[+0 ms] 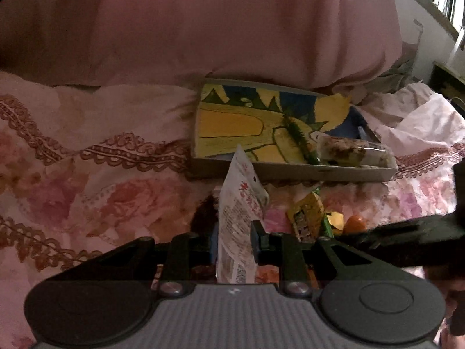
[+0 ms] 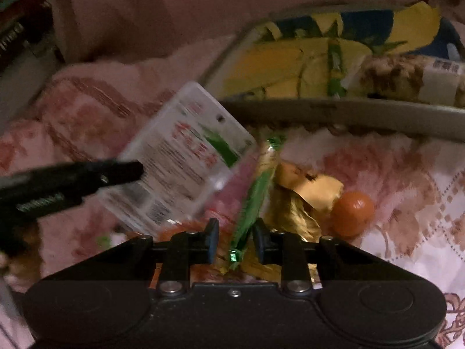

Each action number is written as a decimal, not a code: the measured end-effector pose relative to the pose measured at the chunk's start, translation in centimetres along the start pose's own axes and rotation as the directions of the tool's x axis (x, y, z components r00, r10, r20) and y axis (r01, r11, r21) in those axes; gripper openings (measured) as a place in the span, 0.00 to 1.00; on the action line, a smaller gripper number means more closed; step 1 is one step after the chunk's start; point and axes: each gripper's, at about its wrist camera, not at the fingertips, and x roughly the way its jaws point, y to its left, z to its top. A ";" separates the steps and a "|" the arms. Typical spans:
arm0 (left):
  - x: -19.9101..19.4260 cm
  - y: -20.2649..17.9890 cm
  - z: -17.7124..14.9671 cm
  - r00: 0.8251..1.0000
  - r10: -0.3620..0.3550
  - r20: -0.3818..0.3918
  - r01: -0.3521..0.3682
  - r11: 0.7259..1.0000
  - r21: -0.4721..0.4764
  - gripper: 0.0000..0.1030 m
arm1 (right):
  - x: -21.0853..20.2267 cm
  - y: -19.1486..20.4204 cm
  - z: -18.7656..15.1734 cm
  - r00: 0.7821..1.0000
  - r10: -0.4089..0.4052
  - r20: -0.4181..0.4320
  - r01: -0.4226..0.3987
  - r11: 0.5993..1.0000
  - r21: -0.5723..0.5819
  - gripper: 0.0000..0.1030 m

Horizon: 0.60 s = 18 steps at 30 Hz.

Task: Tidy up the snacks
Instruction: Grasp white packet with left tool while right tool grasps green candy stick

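- In the left wrist view, we saw a pink floral bedspread with brown lace-pattern bands [image 1: 87, 151] filling the left of the frame, and a large dull-pink pillow [image 1: 203, 23] across the top.
- At lower centre, our left gripper [image 1: 235, 241] was clenched on a flat white plastic snack packet with red lettering [image 1: 241, 203], which stood nearly upright between the pads, its top edge in front of the tray wall.
- At centre right lay a shallow grey cardboard tray lined with a yellow, blue and green picture [image 1: 290, 171]; in its right end were a thin green stick-shaped packet [image 1: 299, 136] and a clear-wrapped brown crumbly bar [image 1: 348, 148].
- In the right wrist view, the left gripper reached in from the left edge with the white packet tilted at centre left.
- At lower centre, our right gripper [image 2: 235, 244] had a long narrow green-and-gold foil sachet [image 2: 255, 192] between its fingers; we could not tell whether the pads pressed on it.
- Just right of it sat a crumpled gold foil wrapper [image 2: 308, 195], touching a small round orange fruit [image 2: 351, 209] on the bedspread, below the tray.
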 end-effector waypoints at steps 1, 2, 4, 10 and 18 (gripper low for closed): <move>0.1 -0.1 0.0 1.000 -0.001 -0.003 0.002 1.000 0.009 0.25 | 0.1 -0.1 -0.2 1.000 -0.003 -0.002 0.003 1.000 0.003 0.30; 0.4 -0.3 0.0 1.000 -0.006 -0.011 0.006 1.000 0.016 0.25 | 0.1 -0.2 -0.2 1.000 -0.001 0.001 0.001 1.000 0.013 0.30; 0.8 -0.5 -0.1 0.999 -0.031 -0.026 0.032 0.999 0.023 0.25 | -0.1 -0.3 0.0 1.000 0.002 0.013 -0.002 1.000 0.030 0.30; 2.4 -2.1 -0.3 0.997 -0.061 -0.044 0.065 0.994 0.090 0.25 | -0.2 -0.6 -0.2 1.000 -0.011 0.025 0.010 0.999 0.048 0.30; 4.3 -2.9 -0.9 0.997 0.029 -0.069 -0.019 0.991 0.133 0.15 | 0.1 -0.4 -0.2 0.998 -0.056 0.039 0.054 0.997 0.060 0.18</move>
